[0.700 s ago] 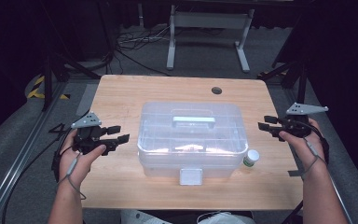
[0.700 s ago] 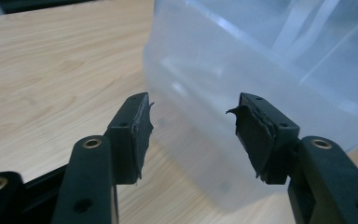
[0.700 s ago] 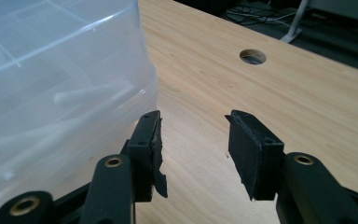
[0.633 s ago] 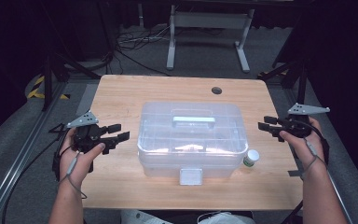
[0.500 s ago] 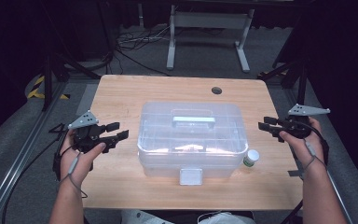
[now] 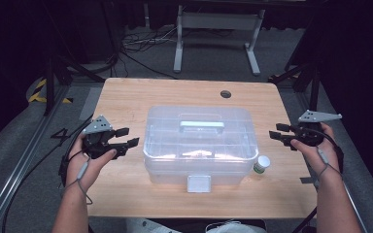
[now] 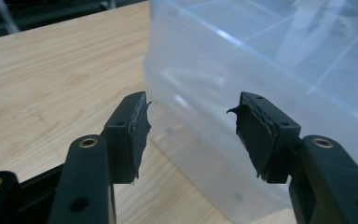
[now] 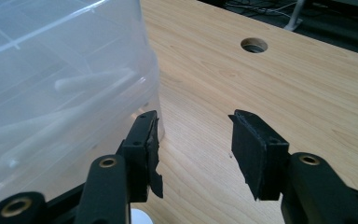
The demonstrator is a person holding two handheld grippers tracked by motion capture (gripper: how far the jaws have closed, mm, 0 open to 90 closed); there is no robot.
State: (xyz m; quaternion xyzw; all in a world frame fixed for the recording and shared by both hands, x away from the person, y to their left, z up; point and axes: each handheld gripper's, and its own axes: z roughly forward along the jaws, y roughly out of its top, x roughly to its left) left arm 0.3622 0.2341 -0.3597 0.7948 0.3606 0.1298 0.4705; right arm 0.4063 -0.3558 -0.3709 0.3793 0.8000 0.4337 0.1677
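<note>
A clear plastic storage box [image 6: 199, 141] with a pale lid handle [image 6: 201, 125] and a front latch [image 6: 198, 183] sits shut in the middle of the wooden table [image 6: 126, 97]. My left gripper [image 6: 128, 136] hovers just off the box's left side, open and holding nothing. In the left gripper view the open jaws [image 7: 191, 121] face the box wall [image 7: 270, 60]. My right gripper [image 6: 276, 131] hangs to the right of the box, also open and holding nothing. Its own view shows the open jaws [image 8: 193, 140] over bare wood, with the box corner [image 8: 51, 93] at left.
A small white bottle with a green label [image 6: 261, 164] stands by the box's front right corner. A cable hole [image 6: 226, 93] lies near the table's far edge. Pale long items show dimly inside the box. Dark floor, cables and a stand lie beyond.
My left gripper has edged slightly toward the box. The right gripper and the box have stayed put.
</note>
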